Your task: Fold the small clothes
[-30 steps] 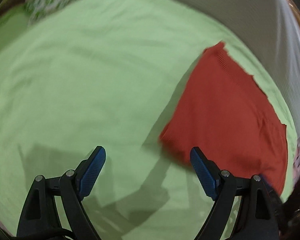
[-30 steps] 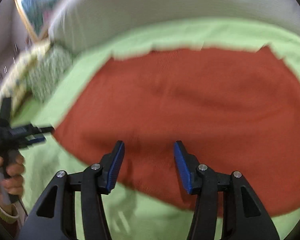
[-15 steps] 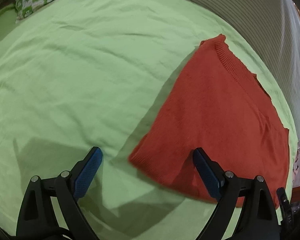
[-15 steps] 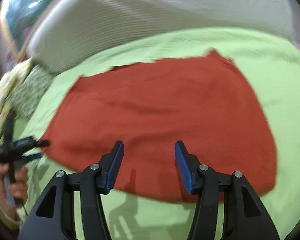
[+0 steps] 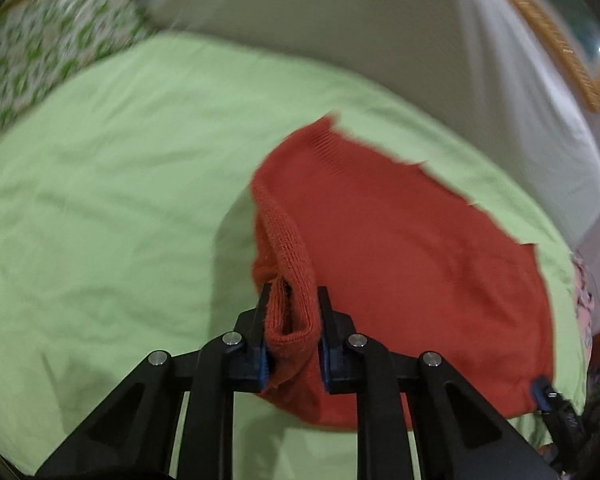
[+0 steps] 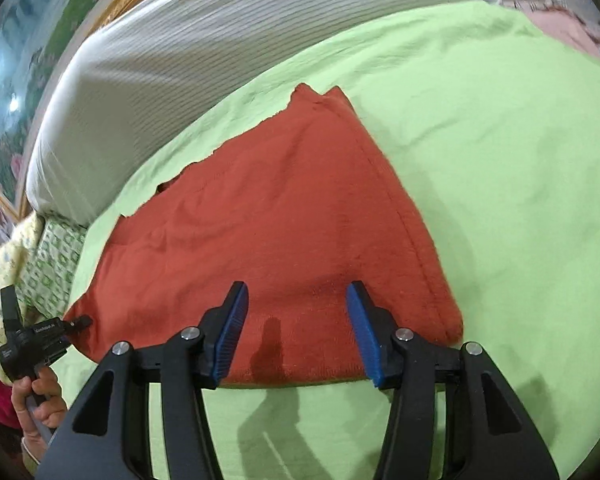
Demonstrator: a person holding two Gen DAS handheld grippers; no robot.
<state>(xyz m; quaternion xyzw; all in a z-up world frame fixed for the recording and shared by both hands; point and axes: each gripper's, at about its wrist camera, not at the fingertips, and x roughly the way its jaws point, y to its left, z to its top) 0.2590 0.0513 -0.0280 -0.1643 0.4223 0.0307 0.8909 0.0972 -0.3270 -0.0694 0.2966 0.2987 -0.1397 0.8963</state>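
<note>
A red knit garment lies flat on a green bedsheet. My left gripper has its jaws closing, and both pads press on the garment's near left corner, which rises off the sheet as a bunched fold. In the right wrist view the same garment spreads out ahead. My right gripper stands open just above its near hem, toward the right corner, with its pads apart from the cloth. The left gripper shows at the garment's far left corner, held by a hand.
A white ribbed bolster runs along the far side of the bed. A green patterned pillow sits at the left end. A gilt-framed picture hangs behind. Bare green sheet extends to the right of the garment.
My left gripper went from wide open beside the garment's corner to shut on that corner, raising it. My right gripper slid along the near hem toward the right corner, staying open.
</note>
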